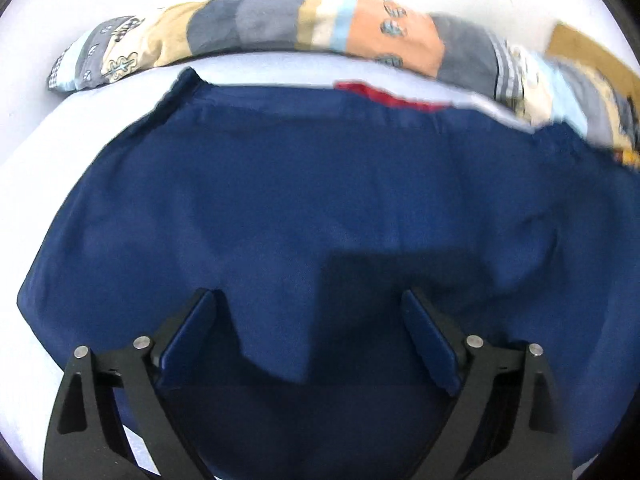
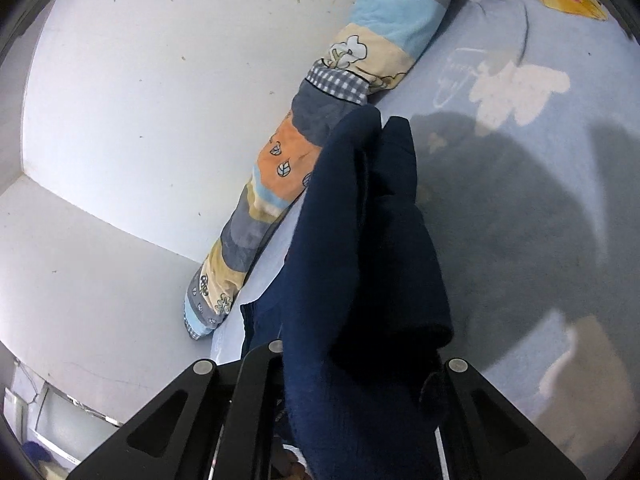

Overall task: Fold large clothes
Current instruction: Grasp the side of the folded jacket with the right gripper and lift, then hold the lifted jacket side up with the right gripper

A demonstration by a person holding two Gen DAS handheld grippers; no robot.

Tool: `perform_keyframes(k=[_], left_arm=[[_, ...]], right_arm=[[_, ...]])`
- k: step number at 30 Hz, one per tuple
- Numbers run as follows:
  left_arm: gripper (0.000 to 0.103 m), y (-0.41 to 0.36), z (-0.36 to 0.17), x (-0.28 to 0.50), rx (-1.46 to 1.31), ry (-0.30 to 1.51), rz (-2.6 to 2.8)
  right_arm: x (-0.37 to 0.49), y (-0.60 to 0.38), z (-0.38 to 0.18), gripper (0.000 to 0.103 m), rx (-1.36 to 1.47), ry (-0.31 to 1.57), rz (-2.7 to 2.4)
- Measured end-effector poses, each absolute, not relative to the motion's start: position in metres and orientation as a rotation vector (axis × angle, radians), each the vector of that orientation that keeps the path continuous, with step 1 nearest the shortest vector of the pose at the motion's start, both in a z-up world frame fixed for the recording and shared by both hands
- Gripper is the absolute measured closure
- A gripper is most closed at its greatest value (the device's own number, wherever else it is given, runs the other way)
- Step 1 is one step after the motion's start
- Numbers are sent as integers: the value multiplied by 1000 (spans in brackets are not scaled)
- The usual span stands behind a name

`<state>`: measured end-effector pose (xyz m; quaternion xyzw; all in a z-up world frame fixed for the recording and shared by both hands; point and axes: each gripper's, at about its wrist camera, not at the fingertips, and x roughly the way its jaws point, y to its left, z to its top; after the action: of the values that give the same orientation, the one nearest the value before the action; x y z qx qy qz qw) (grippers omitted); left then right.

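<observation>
Left tongs (image 1: pixel 310 336): spread wide, empty, poised over navy garment (image 1: pixel 320 200) lying flat on pale blue bed (image 1: pixel 36 140). Right tongs (image 2: pixel 360 364): fingertips buried under a raised, bunched fold of same garment (image 2: pixel 360 240); grip state undeterminable. Patchwork rolled quilt (image 1: pixel 280 24) along wall (image 2: pixel 140 80) beyond garment.

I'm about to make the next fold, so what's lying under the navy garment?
The navy garment lies on a pale blue bedsheet. At its far edge a strip of red fabric pokes out from beneath. How far the red piece runs underneath is covered.
</observation>
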<state>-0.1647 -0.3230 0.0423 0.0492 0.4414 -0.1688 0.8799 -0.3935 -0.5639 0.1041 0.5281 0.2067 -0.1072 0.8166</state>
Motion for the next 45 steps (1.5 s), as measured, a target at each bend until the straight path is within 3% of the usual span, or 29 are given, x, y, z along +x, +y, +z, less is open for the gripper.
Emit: perform_keyframes(k=[3, 5, 45], left_arm=[[10, -313, 52, -161, 95, 843, -323], [8, -318, 28, -151, 155, 930, -362], [3, -313, 27, -158, 191, 843, -446]], right_arm=[[-393, -565, 103, 91, 1130, 436, -216], [-394, -562, 104, 91, 1128, 434, -211], [-358, -530, 138, 91, 943, 439, -199]])
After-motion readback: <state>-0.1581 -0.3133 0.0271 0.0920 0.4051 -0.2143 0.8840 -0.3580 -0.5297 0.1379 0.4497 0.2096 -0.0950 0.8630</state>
